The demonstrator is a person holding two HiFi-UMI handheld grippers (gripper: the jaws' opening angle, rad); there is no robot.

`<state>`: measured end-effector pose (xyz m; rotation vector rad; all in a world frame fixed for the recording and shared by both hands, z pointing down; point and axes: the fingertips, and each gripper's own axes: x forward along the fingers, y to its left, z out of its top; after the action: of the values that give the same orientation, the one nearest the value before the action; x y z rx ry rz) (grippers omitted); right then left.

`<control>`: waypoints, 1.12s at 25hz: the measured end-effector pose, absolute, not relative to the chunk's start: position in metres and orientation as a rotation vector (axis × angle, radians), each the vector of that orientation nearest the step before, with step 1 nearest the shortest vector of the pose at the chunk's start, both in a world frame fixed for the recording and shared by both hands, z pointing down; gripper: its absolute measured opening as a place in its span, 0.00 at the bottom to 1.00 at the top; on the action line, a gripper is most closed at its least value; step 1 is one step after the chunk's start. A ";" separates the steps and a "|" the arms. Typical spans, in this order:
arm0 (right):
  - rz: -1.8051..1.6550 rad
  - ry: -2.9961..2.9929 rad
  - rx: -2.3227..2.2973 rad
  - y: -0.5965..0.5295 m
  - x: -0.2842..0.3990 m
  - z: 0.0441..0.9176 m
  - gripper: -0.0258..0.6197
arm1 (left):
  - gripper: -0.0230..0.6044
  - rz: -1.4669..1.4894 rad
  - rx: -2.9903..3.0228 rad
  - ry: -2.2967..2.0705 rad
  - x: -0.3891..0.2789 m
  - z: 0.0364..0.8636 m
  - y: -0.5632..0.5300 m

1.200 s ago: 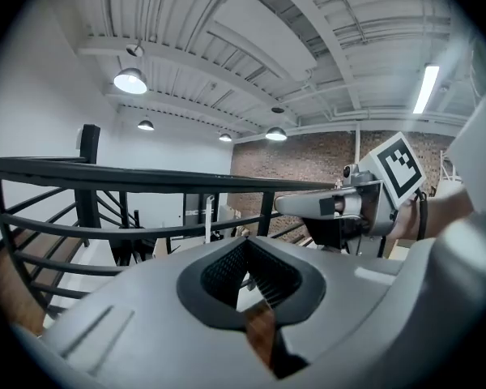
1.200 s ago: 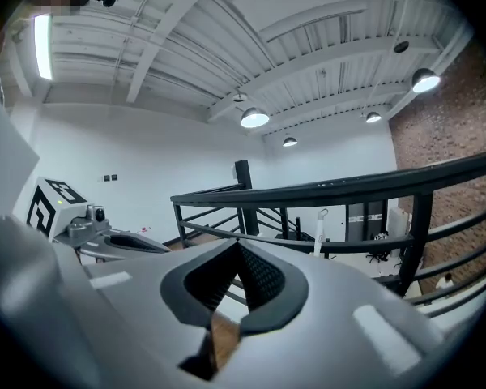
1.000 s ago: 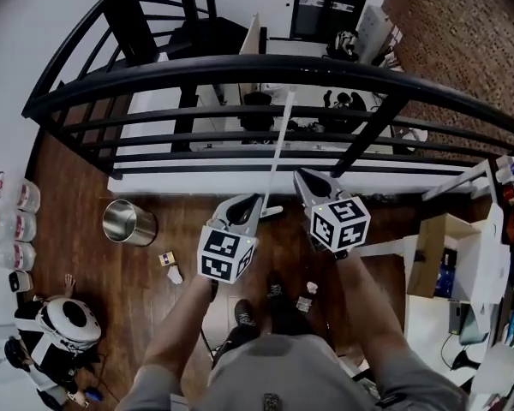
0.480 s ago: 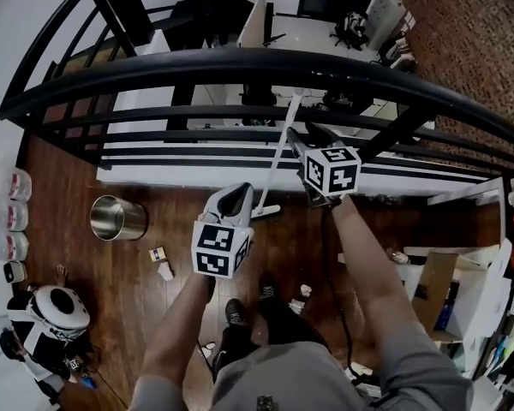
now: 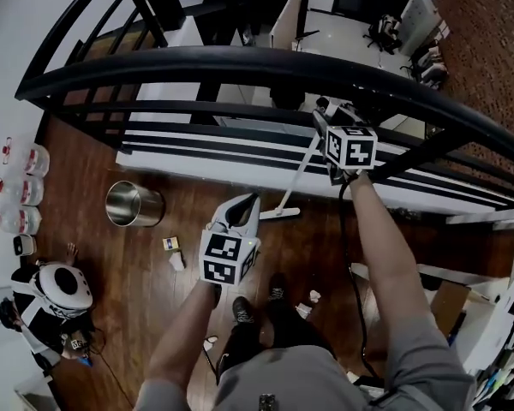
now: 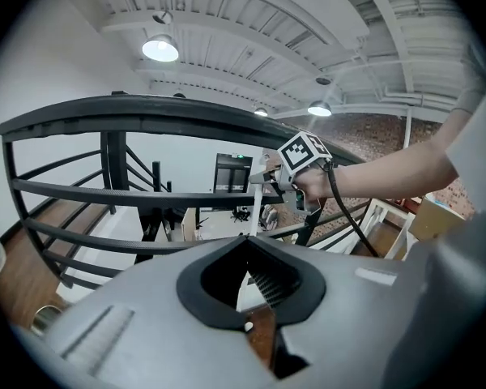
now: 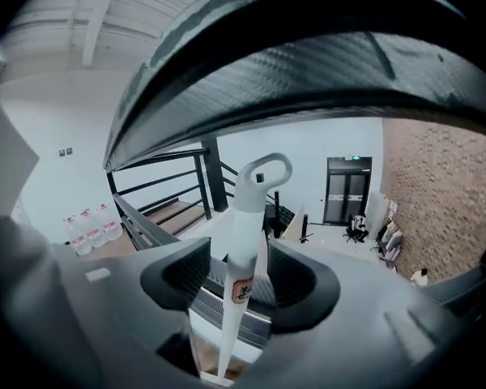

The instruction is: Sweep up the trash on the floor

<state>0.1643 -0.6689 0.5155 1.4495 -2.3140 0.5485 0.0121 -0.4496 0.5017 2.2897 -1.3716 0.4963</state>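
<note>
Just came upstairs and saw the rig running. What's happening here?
A person at the black railing has the right gripper around a white broom handle near its top; its jaws are opening, not gripping it. The left gripper is shut and empty. Scraps of trash lie unswept on the wood floor near a metal bin.

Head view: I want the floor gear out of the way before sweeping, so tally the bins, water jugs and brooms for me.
bin: 1
water jugs: 3
broom: 1
Total: 5
</note>
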 end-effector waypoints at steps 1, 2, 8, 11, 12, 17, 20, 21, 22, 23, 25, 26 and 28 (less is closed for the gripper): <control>0.544 -2.312 1.445 -0.672 0.163 0.517 0.36 | 0.05 0.494 2.286 -1.373 0.012 0.503 -0.450; 0.549 -2.314 1.439 -0.673 0.162 0.518 0.34 | 0.05 0.494 2.283 -1.372 0.012 0.503 -0.449; 0.553 -2.381 1.394 -0.655 0.152 0.512 0.19 | 0.05 0.513 2.261 -1.393 0.000 0.507 -0.442; 0.537 -2.415 1.374 -0.633 0.146 0.505 0.19 | 0.05 0.516 2.261 -1.389 -0.001 0.508 -0.435; 0.530 -2.425 1.361 -0.623 0.144 0.503 0.19 | 0.05 0.519 2.264 -1.385 0.000 0.508 -0.433; 0.516 -2.495 1.267 -0.569 0.127 0.489 0.19 | 0.05 0.538 2.274 -1.361 0.000 0.512 -0.415; 0.494 -2.531 1.202 -0.531 0.109 0.476 0.19 | 0.05 0.544 2.272 -1.353 -0.006 0.512 -0.392; 0.480 -2.537 1.184 -0.518 0.103 0.473 0.19 | 0.05 0.548 2.266 -1.352 -0.010 0.513 -0.382; 0.466 -2.541 1.166 -0.505 0.096 0.471 0.19 | 0.05 0.553 2.259 -1.349 -0.014 0.516 -0.371; 0.451 -2.543 1.151 -0.492 0.090 0.468 0.19 | 0.05 0.557 2.253 -1.346 -0.019 0.518 -0.359; 0.421 -2.548 1.128 -0.469 0.078 0.461 0.19 | 0.05 0.561 2.241 -1.346 -0.029 0.522 -0.338; 0.407 -2.552 1.117 -0.457 0.071 0.457 0.19 | 0.05 0.560 2.233 -1.349 -0.036 0.522 -0.327; 0.387 -2.565 1.095 -0.436 0.055 0.446 0.19 | 0.05 0.555 2.213 -1.363 -0.052 0.523 -0.307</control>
<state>0.0547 -0.4358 0.4464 1.0949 -2.5653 0.3867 -0.0520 -0.3070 0.5232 2.2134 -1.3635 0.5550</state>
